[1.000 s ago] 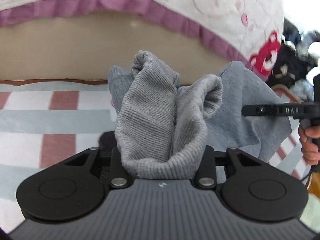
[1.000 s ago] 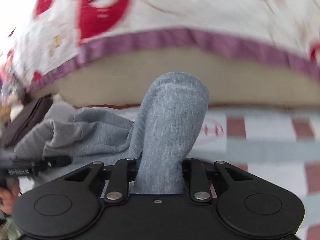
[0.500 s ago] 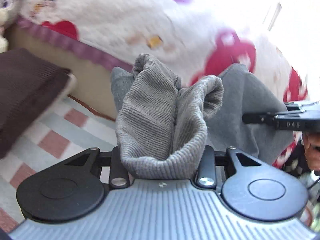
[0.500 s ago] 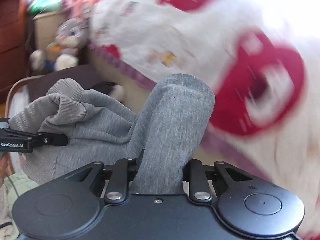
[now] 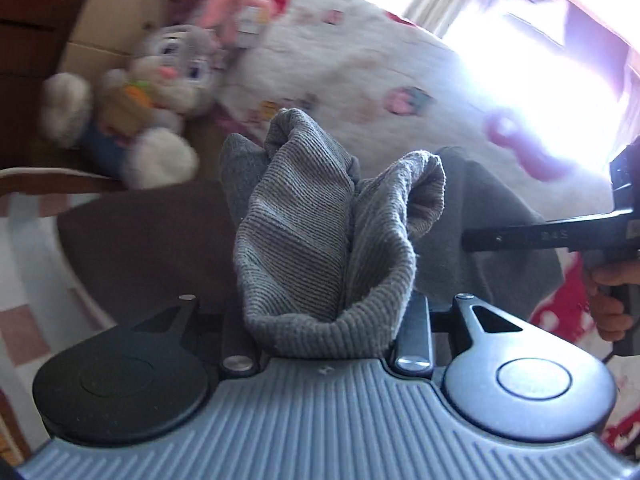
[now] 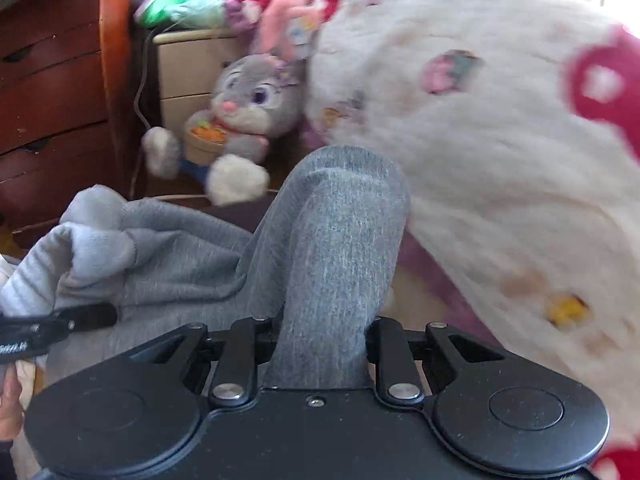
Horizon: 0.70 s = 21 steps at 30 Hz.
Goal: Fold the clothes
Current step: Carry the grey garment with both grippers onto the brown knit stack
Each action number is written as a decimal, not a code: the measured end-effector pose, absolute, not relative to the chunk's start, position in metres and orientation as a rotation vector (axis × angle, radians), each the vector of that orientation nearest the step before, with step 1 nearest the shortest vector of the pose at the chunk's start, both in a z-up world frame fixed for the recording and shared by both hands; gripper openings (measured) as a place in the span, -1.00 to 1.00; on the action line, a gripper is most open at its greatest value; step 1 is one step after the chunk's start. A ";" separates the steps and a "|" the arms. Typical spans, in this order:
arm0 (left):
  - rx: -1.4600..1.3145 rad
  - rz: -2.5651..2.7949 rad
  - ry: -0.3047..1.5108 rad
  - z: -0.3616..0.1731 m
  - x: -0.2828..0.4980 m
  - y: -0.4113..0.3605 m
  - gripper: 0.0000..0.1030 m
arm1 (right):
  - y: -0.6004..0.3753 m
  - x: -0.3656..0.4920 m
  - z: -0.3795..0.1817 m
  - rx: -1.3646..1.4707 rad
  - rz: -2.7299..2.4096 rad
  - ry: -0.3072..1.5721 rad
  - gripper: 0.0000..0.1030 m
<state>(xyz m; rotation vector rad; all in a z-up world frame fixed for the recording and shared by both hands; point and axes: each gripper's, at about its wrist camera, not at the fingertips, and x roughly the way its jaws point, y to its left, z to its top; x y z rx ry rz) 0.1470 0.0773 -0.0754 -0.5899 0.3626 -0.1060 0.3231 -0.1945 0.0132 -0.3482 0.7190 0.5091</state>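
Note:
A grey garment hangs between my two grippers. In the left wrist view my left gripper [image 5: 324, 280] is shut on its bunched ribbed hem [image 5: 316, 248], which hides the fingertips. The smoother grey cloth [image 5: 492, 256] runs right to the right gripper's black finger [image 5: 540, 236], held by a hand [image 5: 608, 304]. In the right wrist view my right gripper [image 6: 324, 320] is shut on a rolled fold of grey knit [image 6: 340, 240]. The rest of the garment [image 6: 180, 256] sags left toward the left gripper's finger [image 6: 60, 326].
A plush rabbit [image 6: 244, 120] sits against a beige cabinet [image 6: 188, 60], beside red-brown wooden drawers [image 6: 52, 100]. A white quilt with red prints [image 6: 480, 140] bulks on the right. A dark brown folded cloth [image 5: 152, 240] lies on the checked sheet [image 5: 24, 280]. A bright window [image 5: 540, 60] glares behind.
Both grippers have swung sideways and up with the grey garment still held. The background shifted from the bed's side and checked sheet to the plush rabbit and drawers.

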 end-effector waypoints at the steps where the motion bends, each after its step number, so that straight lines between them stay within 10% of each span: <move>1: -0.615 -0.090 0.361 -0.075 0.153 0.087 -0.33 | -0.180 0.336 0.013 -0.357 0.532 0.702 -0.54; 5: -0.741 0.019 0.379 -0.074 0.199 0.123 -0.30 | -0.140 0.396 0.014 -0.371 0.616 0.656 -0.41; 8: -0.774 0.183 0.476 -0.110 0.231 0.146 -0.30 | -0.137 0.443 -0.006 -0.258 0.589 0.669 0.27; 21: -0.981 0.185 0.455 -0.160 0.238 0.176 -0.19 | -0.253 0.408 -0.191 0.718 0.497 0.763 0.35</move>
